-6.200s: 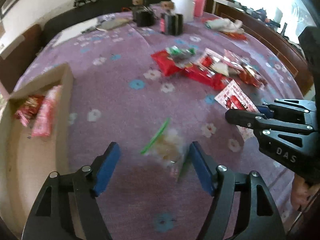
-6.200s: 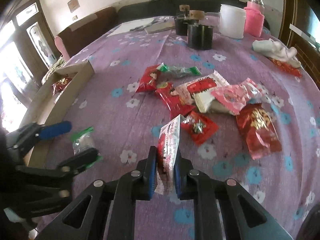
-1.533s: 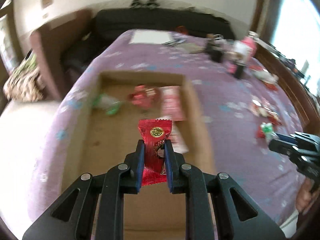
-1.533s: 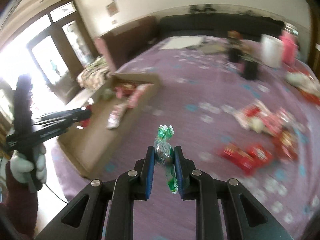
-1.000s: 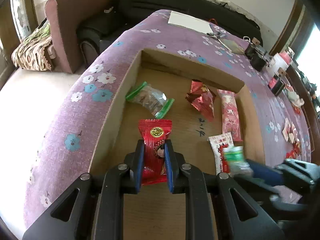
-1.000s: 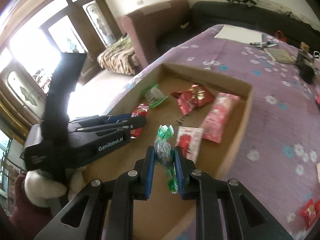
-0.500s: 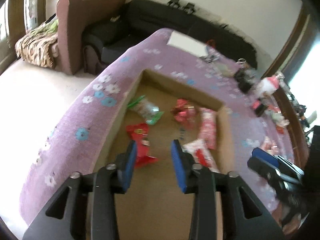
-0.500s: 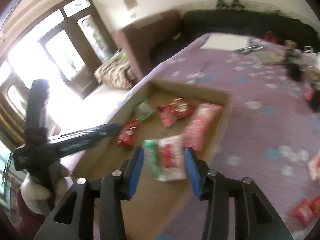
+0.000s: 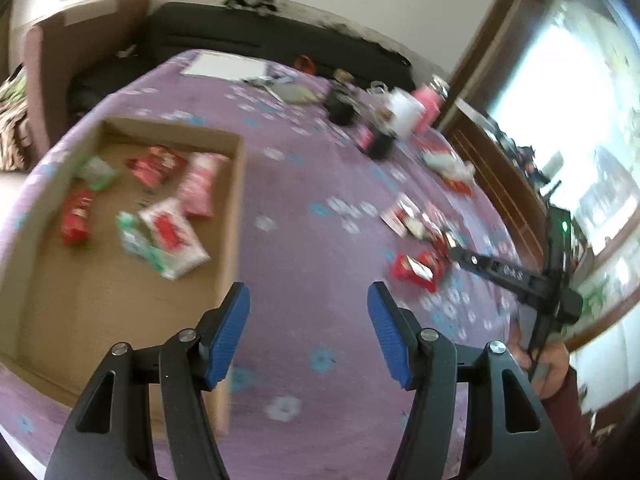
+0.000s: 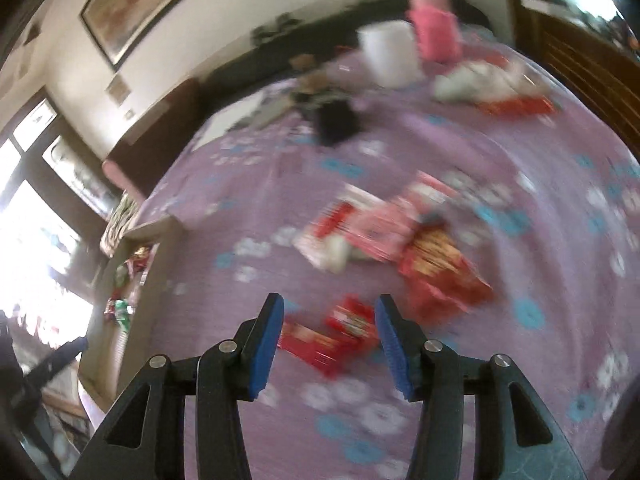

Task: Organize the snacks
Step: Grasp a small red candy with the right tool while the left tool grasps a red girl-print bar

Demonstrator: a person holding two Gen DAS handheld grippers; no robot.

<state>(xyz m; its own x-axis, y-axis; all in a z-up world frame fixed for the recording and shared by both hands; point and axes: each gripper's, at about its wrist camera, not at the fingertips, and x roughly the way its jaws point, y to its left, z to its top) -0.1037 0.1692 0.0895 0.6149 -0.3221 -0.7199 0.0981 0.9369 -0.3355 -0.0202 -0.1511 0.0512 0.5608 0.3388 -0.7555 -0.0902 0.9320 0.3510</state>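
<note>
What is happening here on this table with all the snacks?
A person is sorting snack packets off the purple tablecloth into a cardboard box. Six packets lie in the box. Both grippers are empty, and their jaws have just been opening. The left gripper hangs beside the box. The right gripper points at two red packets near the loose pile.

Left gripper jaws apart, just opened, nothing between — cardboard box holds snack packets.
</note>
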